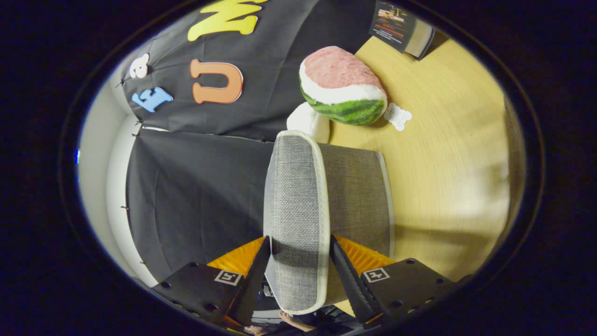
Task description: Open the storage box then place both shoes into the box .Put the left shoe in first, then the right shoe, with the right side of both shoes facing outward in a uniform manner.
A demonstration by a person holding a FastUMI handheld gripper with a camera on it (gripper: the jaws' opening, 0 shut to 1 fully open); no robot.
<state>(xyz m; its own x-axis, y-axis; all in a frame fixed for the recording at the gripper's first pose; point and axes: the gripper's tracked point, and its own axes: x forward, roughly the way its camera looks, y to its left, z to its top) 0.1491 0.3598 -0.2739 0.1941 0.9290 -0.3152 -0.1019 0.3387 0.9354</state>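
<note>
Wooden tabletop against black cloth wall, bearing watermelon plush, bone-shaped tag, book; grey fabric storage box ahead, lid raised on edge. Gripper clenched across lid edge, both fingers pressing; lid judged light, padded, somewhat floppy; piped rim the firmest hold.

Storage box lid: grey woven fabric, heathered weave, cream piping along its edge; held between the closed tongs. Box body beside the lid: darker grey cloth, pale trim. Beyond the lid, watermelon plush: pink top, white band, green striped rind. Just beside the plush, a white bone-shaped piece. Bench: pale yellow wood grain.
</note>
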